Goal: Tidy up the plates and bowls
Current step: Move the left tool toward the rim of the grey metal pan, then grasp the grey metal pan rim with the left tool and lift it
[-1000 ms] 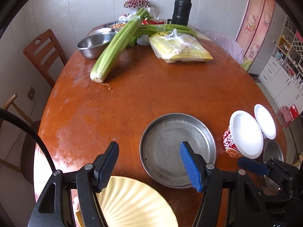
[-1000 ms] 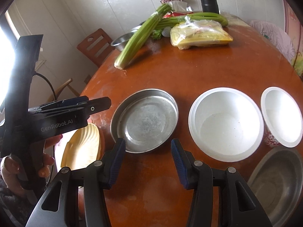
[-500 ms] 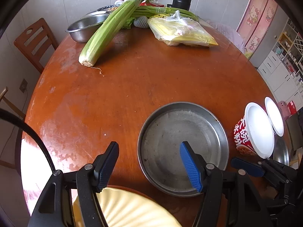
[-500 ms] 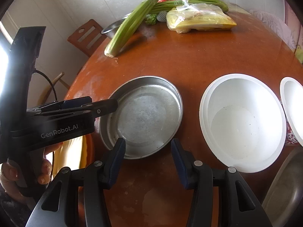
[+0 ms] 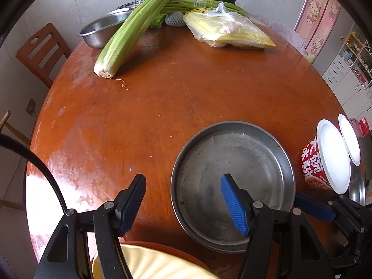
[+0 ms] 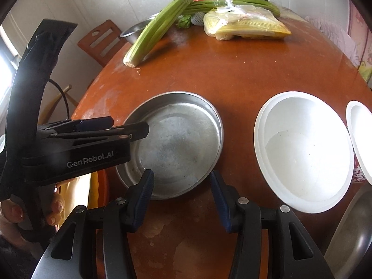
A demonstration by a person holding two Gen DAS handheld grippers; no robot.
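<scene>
A round reddish-brown wooden table (image 5: pixel 186 88) fills both wrist views, its far edge crowded with a long bundle of green celery (image 5: pixel 137 25), a clear plastic bag of yellow produce (image 5: pixel 230 32) and a steel mixing bowl (image 5: pixel 102 30). Near the person sits the work in hand: a shallow round grey metal pan (image 5: pixel 232 169), a large white foam bowl with a red printed side (image 6: pixel 302 153), a smaller white bowl (image 6: pixel 360 137) touching its far rim, a second steel dish (image 6: pixel 353 232) at the right edge, and a pale yellow ribbed plate (image 5: pixel 148 267) at the table's near edge.

Over the past second both tools have sunk toward the metal pan, which now looms larger in each view than before. The left gripper (image 5: pixel 183 205), jaws roughly half open and empty, straddles the pan's left rim, one pad over the wood, the other over the pan floor. The right gripper (image 6: pixel 181 193), narrower but also open and holding nothing, hangs at the pan's near rim.

That approach suggests the pan is the first piece to be picked up, likely for stacking; no dish looks stacked by the tools yet.
</scene>
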